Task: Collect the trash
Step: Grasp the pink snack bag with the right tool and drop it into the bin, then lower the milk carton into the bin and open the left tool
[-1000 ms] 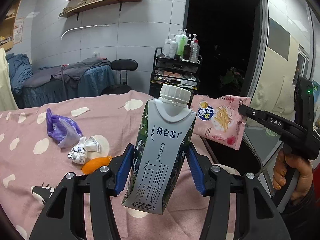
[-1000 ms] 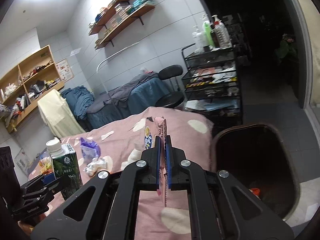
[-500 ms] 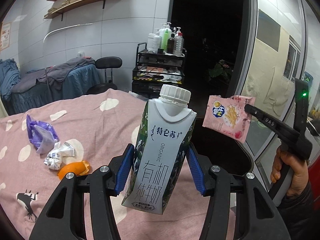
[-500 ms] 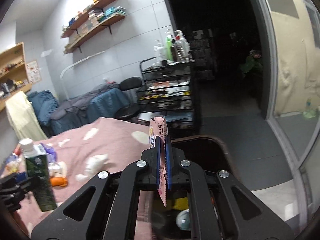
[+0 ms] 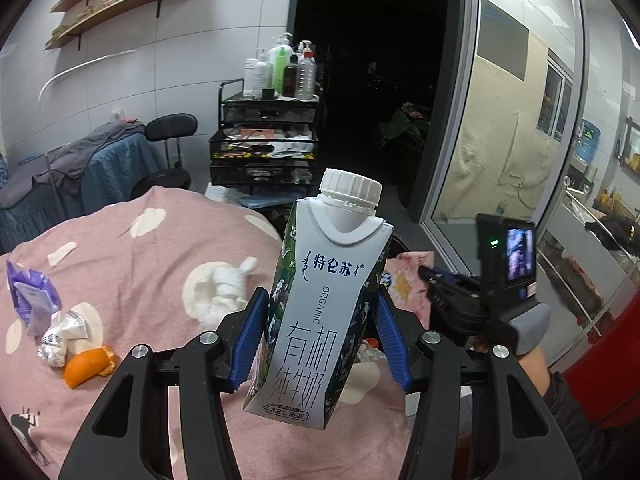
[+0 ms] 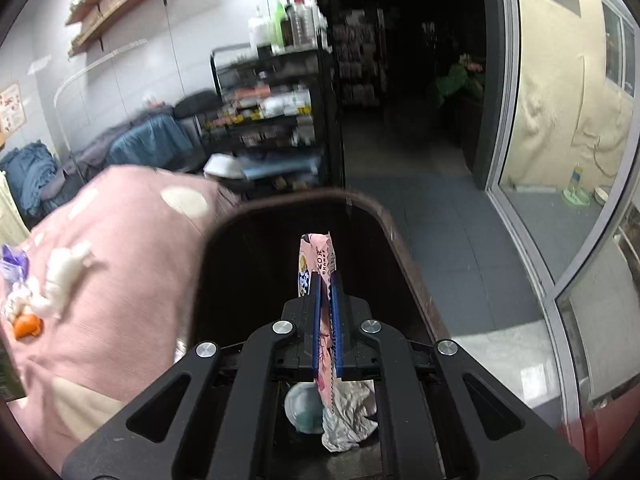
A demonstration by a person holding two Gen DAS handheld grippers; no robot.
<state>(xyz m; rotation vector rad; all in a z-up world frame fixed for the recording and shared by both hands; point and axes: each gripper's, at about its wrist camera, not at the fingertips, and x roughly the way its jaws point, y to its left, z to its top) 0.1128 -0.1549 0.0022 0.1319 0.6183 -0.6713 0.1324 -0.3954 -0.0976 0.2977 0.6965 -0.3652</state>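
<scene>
Holding a milk carton (image 5: 320,304) upright, the left gripper (image 5: 320,336) has its blue pads squeezed on both sides, above the pink bed cover (image 5: 140,248). The right gripper (image 6: 325,320) is pinched tight on a pink snack bag (image 6: 316,256), w/ the bag right over the open dark trash bin (image 6: 384,220) beside the bed. Inside the bin: crumpled paper (image 6: 348,420). On the cover, well apart from the carton: purple wrapper (image 5: 30,300), silver wrapper (image 5: 60,336), orange peel (image 5: 86,366), white tissue (image 5: 224,292).

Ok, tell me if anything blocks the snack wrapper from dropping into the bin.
Nothing visible does. The right tongs hold the snack wrapper directly over the open bin, with only earlier trash at its bottom.
</scene>
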